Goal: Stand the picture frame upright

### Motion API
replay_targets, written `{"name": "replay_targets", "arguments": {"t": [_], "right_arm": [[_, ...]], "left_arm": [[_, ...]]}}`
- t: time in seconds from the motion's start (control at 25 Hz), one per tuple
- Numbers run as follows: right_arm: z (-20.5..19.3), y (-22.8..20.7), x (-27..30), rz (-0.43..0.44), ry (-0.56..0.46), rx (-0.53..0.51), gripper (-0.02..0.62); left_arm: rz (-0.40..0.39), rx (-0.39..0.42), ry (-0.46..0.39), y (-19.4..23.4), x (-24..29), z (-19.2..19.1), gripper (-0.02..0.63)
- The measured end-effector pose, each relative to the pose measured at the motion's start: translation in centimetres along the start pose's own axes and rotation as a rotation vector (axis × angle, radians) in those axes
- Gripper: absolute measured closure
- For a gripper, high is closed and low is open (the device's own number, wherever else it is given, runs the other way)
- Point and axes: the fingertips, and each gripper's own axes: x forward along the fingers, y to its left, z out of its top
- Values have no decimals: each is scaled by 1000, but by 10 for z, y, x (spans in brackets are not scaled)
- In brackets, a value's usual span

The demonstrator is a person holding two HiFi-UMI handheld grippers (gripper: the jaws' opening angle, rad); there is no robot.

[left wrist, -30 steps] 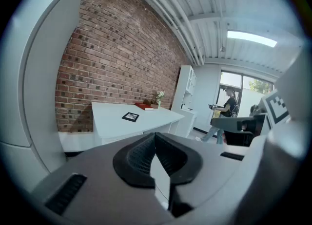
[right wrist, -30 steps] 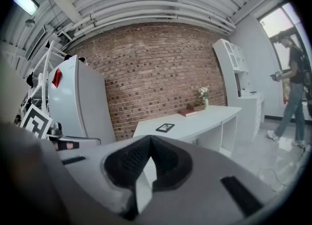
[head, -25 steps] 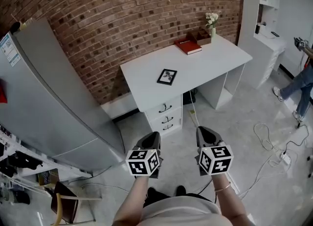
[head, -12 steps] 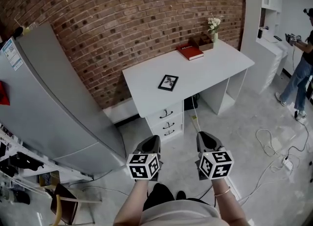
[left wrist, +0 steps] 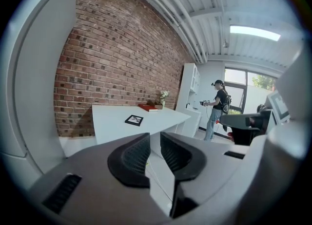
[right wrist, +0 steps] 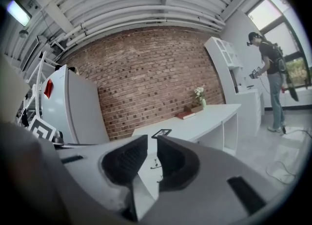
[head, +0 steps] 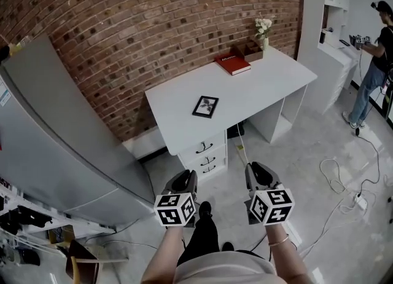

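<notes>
A black picture frame point(head: 206, 106) lies flat on the white desk point(head: 264, 83) against the brick wall. It also shows far off in the left gripper view, picture frame point(left wrist: 134, 120), and in the right gripper view, picture frame point(right wrist: 161, 133). Both grippers are held low over the floor, well short of the desk. My left gripper point(head: 184, 180) has its jaws opening, a narrow gap between the pads and nothing in it. My right gripper point(head: 256, 173) is opening too, with a slim empty gap. Seen along their own jaws, the left gripper point(left wrist: 155, 143) and the right gripper point(right wrist: 152, 146) point towards the desk.
A red book point(head: 232, 63) and a vase of flowers point(head: 264, 31) sit at the desk's far end. Drawers point(head: 206, 153) are under the desk. A tall grey fridge point(head: 55, 135) stands at the left. Cables point(head: 344, 181) lie on the floor at the right, where a person point(head: 374, 49) stands.
Both pairs of jaws have parted a little. My leg has stepped forward between the grippers. The person at the right has come further into view.
</notes>
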Motion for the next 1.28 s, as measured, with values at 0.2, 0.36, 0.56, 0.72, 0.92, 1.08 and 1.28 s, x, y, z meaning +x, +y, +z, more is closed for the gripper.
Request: {"name": "replay_targets", "arguments": {"t": [0.2,0.36,0.56,0.72,0.92,1.08,1.28], "right_arm": [[-5,-7,41,-16,35,11,537],[-3,-5,90,-20,46,18,537],[6,-1,161,-38,54,47,537],[13,2,215,-62,70,52,537],[22,0,267,-95,83,59,537],[24,-4,291,-127,88,69,537],[30,-11,309,-157,97,87,538]], "left_arm": [[-13,-2,11,25,40,10,528],[-24,10,16,55,79,23,522],[-55,32,33,95,135,48,520],[-89,32,41,124,176,68,517],[-125,31,47,155,221,90,516],[-157,29,64,170,246,98,509],[-189,36,90,175,269,106,511]]}}
